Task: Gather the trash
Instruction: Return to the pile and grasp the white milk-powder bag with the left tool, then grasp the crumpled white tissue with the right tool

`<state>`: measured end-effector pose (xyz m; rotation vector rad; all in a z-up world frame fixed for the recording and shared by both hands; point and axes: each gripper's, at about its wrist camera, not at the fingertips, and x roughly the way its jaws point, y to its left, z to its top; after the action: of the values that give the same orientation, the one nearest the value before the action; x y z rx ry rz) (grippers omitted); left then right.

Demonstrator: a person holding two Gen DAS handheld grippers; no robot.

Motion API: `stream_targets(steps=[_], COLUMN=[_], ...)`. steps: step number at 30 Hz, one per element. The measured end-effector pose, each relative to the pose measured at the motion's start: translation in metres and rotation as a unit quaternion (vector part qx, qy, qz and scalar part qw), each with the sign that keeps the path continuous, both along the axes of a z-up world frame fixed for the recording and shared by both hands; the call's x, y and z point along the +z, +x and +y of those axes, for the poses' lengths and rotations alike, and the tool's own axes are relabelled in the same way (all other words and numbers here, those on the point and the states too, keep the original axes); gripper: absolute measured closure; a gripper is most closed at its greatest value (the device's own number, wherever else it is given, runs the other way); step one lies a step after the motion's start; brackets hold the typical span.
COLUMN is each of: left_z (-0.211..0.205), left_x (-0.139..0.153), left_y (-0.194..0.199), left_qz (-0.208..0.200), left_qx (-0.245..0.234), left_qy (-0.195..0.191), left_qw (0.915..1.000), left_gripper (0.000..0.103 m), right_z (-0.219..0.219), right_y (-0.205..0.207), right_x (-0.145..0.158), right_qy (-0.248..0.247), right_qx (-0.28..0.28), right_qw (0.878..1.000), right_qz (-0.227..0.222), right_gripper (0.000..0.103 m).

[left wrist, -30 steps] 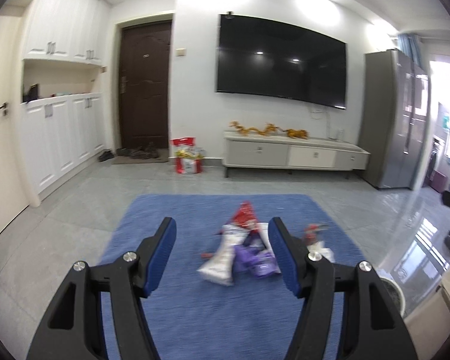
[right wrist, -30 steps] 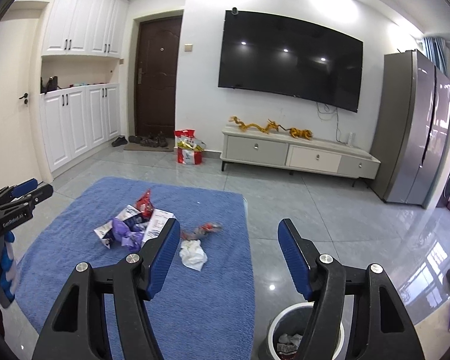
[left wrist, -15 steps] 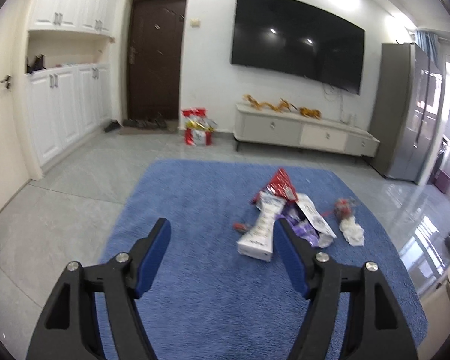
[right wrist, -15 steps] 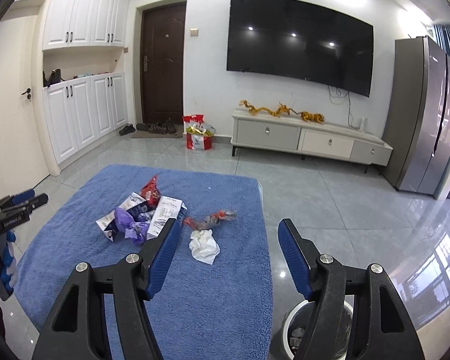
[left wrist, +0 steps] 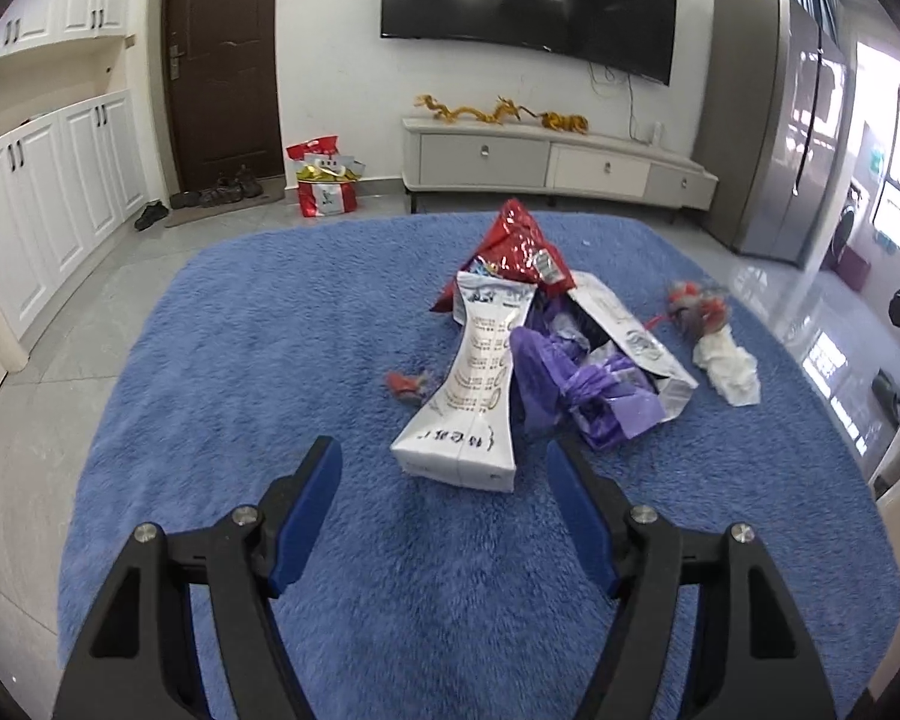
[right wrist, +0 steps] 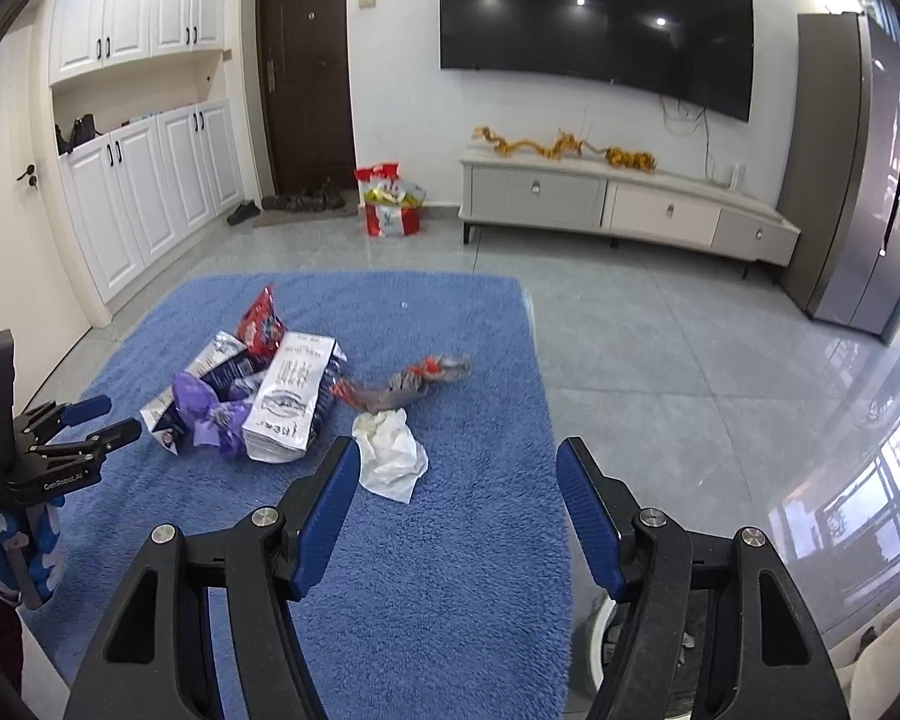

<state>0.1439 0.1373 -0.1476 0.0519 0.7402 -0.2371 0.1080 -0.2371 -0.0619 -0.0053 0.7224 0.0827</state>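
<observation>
A heap of trash lies on the blue rug (left wrist: 270, 330): a long white packet (left wrist: 480, 396), a crumpled purple bag (left wrist: 570, 378), a red foil bag (left wrist: 519, 246) and a second white packet (left wrist: 624, 330). To the right lie a white tissue (left wrist: 727, 363) and a red-grey wrapper (left wrist: 696, 309); a small red scrap (left wrist: 408, 384) sits to the left. My left gripper (left wrist: 443, 450) is open, just short of the long packet's near end. My right gripper (right wrist: 459, 456) is open and empty above the rug, with the tissue (right wrist: 390, 456) by its left finger.
A white bin (right wrist: 594, 648) stands on the tiles behind my right finger. The left gripper (right wrist: 114, 416) shows at the right wrist view's left edge, held by a gloved hand (right wrist: 12, 546). A TV cabinet (right wrist: 600, 204), a red gift bag (right wrist: 390, 204) and a fridge (right wrist: 870, 180) line the far wall.
Both grippers have come down and forward toward the rug and tilted downward, so the trash looms larger. The left jaws stand slightly wider than a second ago.
</observation>
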Motion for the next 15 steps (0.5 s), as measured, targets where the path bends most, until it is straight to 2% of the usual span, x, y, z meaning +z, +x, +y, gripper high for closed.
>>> stream_targets(steps=[8, 11, 12, 15], left_z=[-0.008, -0.007, -0.007, -0.003], left_x=[-0.023, -0.029, -0.032, -0.037], left_y=[0.031, 0.039, 0.041, 0.048], left_qz=[0.019, 0.032, 0.039, 0.055], left_qx=[-0.01, -0.012, -0.014, -0.017], left_qy=[0.007, -0.002, -0.009, -0.028], left_qw=[0.9997, 0.9994, 0.9991, 0.9979], left_gripper=[0.034, 0.045, 0.052, 0.054], right_z=[0.006, 0.012, 0.015, 0.023], right_y=[0.041, 0.054, 0.059, 0.071], right_x=[-0.041, -0.053, -0.057, -0.07], right_qy=[0.021, 0.023, 0.023, 0.028], right_qx=[0.017, 0.029, 0.033, 0.043], right_qw=[0.998, 0.997, 0.997, 0.996], right_qz=[0.048, 0.062, 0.066, 0.078], right_gripper=[0.036, 0.036, 0.036, 0.036])
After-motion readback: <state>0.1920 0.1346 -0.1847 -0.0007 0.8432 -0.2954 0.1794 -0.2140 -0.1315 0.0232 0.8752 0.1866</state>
